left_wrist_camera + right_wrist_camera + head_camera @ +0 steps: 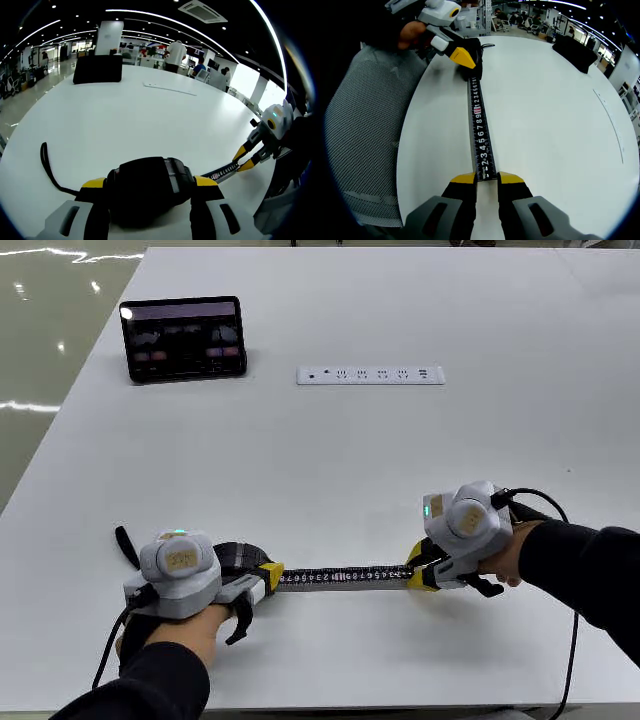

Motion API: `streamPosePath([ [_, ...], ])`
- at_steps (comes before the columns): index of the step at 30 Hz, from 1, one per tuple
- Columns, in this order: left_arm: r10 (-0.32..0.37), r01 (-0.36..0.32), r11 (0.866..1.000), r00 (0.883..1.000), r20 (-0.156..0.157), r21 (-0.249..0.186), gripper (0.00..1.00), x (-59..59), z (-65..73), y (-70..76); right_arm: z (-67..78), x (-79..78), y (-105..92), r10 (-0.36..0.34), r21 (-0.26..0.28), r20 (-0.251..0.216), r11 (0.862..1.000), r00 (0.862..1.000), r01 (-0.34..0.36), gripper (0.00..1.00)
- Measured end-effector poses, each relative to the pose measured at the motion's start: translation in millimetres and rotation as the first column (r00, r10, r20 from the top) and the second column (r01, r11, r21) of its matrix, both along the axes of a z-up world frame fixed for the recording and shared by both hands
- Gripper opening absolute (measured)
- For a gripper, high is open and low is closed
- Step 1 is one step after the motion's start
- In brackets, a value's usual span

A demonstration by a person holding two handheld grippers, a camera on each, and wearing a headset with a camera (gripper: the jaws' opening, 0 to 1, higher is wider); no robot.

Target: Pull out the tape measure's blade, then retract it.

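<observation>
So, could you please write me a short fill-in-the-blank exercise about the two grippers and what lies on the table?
1. The left gripper is shut on the tape measure's case, whose colour is ____.
2. The right gripper is shut on the end of the pulled-out ____.
3. In the head view, farther back on the table, the power strip lies to the ____ of the tablet.
Missing words: black; blade; right.
</observation>
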State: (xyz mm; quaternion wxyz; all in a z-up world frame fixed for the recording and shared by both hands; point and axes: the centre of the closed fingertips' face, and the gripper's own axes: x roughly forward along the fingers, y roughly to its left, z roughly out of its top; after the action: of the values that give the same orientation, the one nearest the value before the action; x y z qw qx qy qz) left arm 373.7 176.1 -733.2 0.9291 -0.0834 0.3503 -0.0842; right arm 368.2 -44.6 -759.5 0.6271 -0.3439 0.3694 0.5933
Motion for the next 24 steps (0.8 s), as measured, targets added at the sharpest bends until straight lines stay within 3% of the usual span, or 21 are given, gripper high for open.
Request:
streamPosePath([
  [11, -0.001, 0.001, 1.000, 1.000, 0.000, -0.001, 0.61, 0.8, -0.1, -0.2, -0.5, -0.8, 7.7, -0.011, 0.006, -0.020, 1.000, 1.000, 0.011, 0.11],
  [24, -0.001, 0.001, 1.000, 1.000, -0.001, -0.001, 0.61, 0.2, -0.1, -0.7, -1.3, -0.6, 16.8, -0.003, 0.017, -0.007, 1.000, 1.000, 0.003, 0.11],
])
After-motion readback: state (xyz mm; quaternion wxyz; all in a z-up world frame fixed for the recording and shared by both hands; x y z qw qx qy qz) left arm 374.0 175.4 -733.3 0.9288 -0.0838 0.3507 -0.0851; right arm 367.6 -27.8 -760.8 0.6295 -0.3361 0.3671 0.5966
